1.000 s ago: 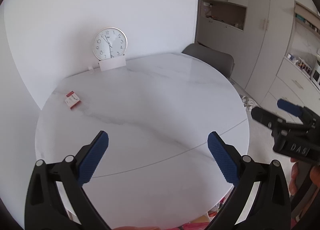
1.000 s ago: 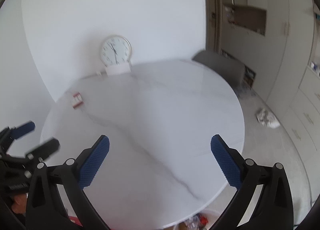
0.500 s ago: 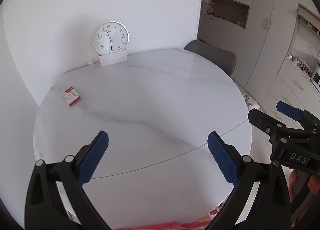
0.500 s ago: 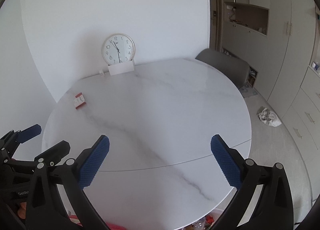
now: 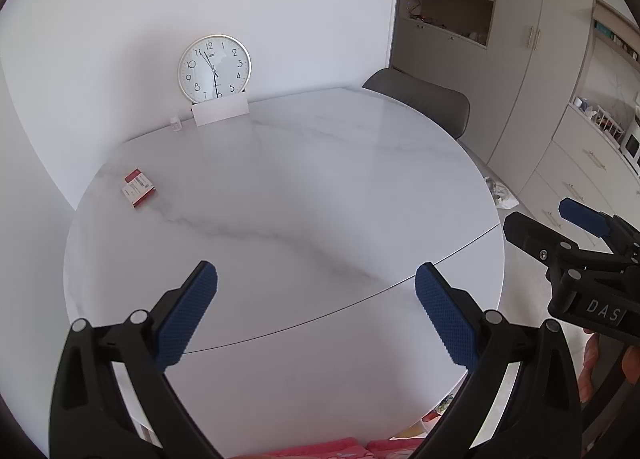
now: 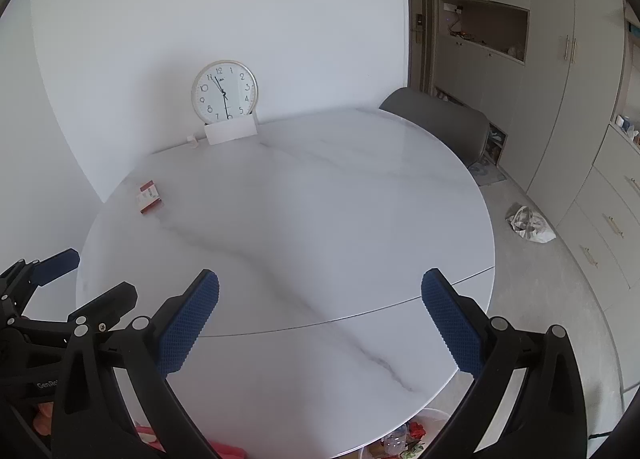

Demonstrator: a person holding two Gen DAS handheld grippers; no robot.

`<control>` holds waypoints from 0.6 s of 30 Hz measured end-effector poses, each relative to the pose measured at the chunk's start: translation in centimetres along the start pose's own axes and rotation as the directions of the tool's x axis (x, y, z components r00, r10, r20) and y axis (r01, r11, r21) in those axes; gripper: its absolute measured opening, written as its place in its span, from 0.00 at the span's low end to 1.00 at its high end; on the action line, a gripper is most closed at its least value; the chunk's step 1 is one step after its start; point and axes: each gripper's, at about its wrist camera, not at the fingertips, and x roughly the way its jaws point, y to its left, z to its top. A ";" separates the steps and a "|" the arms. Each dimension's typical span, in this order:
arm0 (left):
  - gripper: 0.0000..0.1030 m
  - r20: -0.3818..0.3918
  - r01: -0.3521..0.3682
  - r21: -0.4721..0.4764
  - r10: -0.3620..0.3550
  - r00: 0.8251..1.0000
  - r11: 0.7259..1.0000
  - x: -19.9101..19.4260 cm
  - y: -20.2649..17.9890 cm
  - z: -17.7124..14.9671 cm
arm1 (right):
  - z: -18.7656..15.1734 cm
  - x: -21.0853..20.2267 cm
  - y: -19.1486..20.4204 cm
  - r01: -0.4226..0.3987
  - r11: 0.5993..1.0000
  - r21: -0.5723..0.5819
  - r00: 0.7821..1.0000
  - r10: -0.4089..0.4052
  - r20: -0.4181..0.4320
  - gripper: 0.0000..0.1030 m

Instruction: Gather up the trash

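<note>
Marble round table (image 5: 304,187) is the reference. Left gripper (image 5: 316,311) hangs over its near edge, jaws spread wide, nothing between the blue pads (image 5: 188,315). Right gripper (image 6: 320,319) is the same: near edge, jaws wide apart, holding nothing. Small red-and-white box (image 5: 138,188) lies flat on the table's far-left part, well apart from both grippers. Crumpled white bag (image 6: 530,224) sits on the floor off the table's right side, near the cabinets (image 6: 600,195). Wall clock (image 5: 214,68) stands at the table's far edge behind a white card (image 5: 220,112); a tiny white item beside the card is too small to identify. Grey chair (image 6: 440,127) at the table's far-right edge.
</note>
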 end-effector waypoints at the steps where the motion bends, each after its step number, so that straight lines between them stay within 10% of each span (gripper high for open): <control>1: 0.92 -0.001 0.002 0.000 -0.002 1.000 1.000 0.0 0.0 0.0 | 0.0 0.0 0.0 0.001 1.000 0.000 1.000 -0.001 -0.001 0.98; 18: 0.92 -0.005 0.012 0.002 -0.012 1.000 1.000 0.2 0.0 0.0 | -0.3 0.1 0.1 0.001 1.000 -0.001 1.000 -0.001 -0.002 0.98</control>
